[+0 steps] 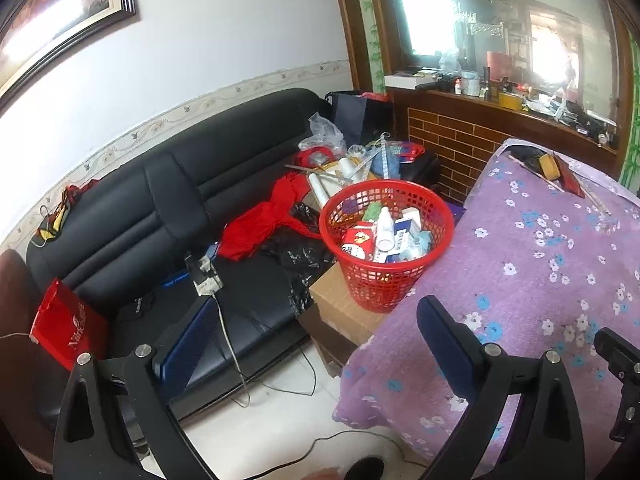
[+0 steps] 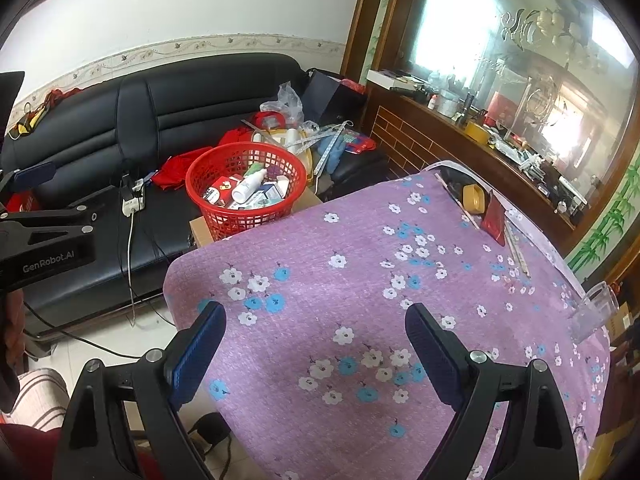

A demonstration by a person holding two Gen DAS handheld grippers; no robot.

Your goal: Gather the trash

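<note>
A red mesh basket (image 1: 386, 248) (image 2: 244, 188) stands on a cardboard box beside the table, holding a white bottle (image 1: 385, 227) (image 2: 249, 185) and several small cartons. My left gripper (image 1: 316, 336) is open and empty, hanging over the table's left edge and the floor, short of the basket. My right gripper (image 2: 316, 344) is open and empty above the purple floral tablecloth (image 2: 360, 272). The left gripper (image 2: 36, 184) also shows at the far left of the right wrist view.
A black sofa (image 1: 160, 208) is strewn with red cloth (image 1: 260, 224), a black plastic bag (image 1: 296, 248), a power strip (image 2: 134, 196) and a red paper bag (image 1: 64, 324). A yellow tape roll (image 2: 474, 196) and a red item (image 2: 494, 216) lie at the table's far edge. Cables cross the floor.
</note>
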